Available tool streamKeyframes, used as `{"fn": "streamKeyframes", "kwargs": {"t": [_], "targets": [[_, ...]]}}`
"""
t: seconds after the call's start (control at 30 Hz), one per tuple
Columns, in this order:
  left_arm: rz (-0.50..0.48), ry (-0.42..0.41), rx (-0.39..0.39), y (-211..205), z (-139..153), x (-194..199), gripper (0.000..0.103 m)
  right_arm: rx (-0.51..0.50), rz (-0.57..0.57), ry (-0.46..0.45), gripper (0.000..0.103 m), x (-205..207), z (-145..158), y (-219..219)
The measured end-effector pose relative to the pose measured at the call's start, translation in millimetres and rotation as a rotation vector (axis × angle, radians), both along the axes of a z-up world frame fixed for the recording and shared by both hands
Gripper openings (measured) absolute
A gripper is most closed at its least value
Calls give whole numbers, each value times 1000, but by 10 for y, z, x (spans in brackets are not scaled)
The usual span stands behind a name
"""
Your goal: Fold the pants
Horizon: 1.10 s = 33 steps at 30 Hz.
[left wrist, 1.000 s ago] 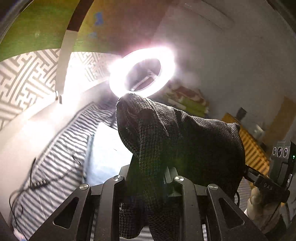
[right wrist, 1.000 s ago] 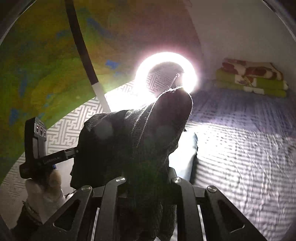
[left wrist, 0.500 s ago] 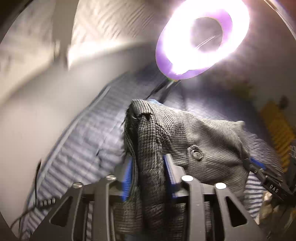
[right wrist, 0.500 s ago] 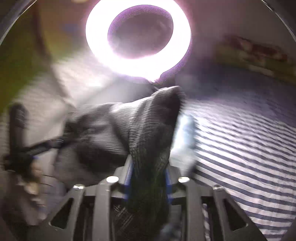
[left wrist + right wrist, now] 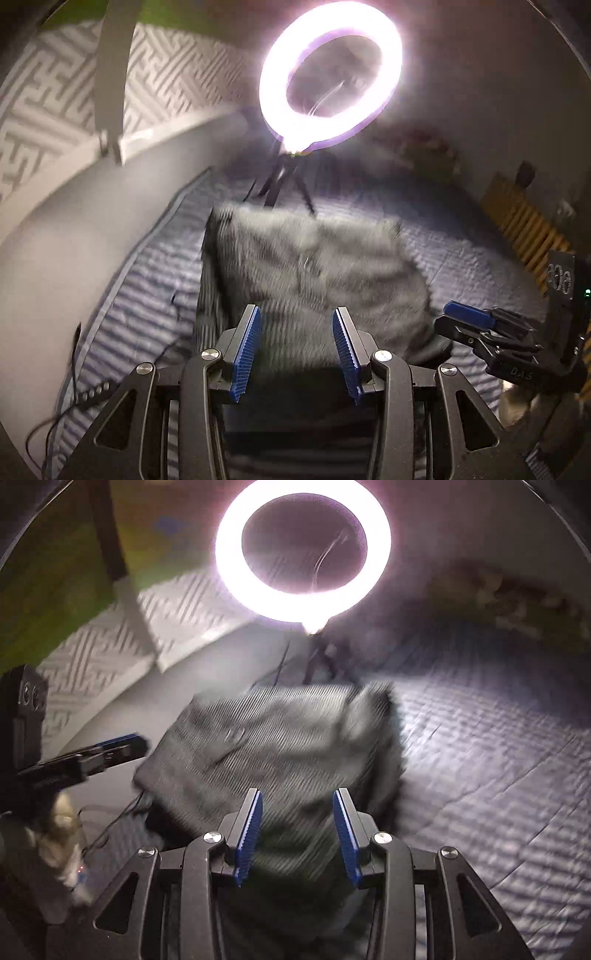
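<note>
The pants (image 5: 314, 273) lie bunched on the striped bed (image 5: 480, 746), soft and limp, likely to sag; take them by the waistband corners. Your left gripper (image 5: 296, 345) and right gripper (image 5: 297, 825) both hover above them, fingers spread wide, holding nothing.
</note>
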<state>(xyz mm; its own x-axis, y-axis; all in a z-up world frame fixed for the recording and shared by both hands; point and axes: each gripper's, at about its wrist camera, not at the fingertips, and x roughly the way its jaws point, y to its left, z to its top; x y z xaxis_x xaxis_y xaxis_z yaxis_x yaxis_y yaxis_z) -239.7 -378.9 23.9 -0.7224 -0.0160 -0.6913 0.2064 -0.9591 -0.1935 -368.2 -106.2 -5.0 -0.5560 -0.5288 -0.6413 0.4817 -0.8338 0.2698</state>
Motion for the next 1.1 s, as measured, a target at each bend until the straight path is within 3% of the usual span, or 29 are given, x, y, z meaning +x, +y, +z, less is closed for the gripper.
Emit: {"fn": "streamKeyframes", "kwargs": {"t": [0.17, 0.4, 0.57, 0.8, 0.87, 1.0, 1.1], "targets": [[63, -72, 58, -112, -271, 251, 44, 144, -26, -89, 37, 72, -362, 3], [79, -114, 43, 107, -298, 788, 44, 143, -88, -105, 37, 696, -191, 508], [40, -87, 27, 649, -51, 1353, 44, 118, -138, -72, 39, 1304, 99, 837], [-23, -15, 23, 1631, 426, 2126, 55, 11, -208, -47, 48, 2267, 531, 1311], [-32, 4, 22, 1851, 547, 2340, 58, 24, -217, -22, 48, 2557, 634, 1372], [-32, 33, -61, 2319, 772, 2787, 63, 43, -217, 57, 49, 3146, 829, 1453], [-21, 52, -48, 2503, 864, 3076, 65, 68, -215, 93, 52, 3485, 925, 1486]]}}
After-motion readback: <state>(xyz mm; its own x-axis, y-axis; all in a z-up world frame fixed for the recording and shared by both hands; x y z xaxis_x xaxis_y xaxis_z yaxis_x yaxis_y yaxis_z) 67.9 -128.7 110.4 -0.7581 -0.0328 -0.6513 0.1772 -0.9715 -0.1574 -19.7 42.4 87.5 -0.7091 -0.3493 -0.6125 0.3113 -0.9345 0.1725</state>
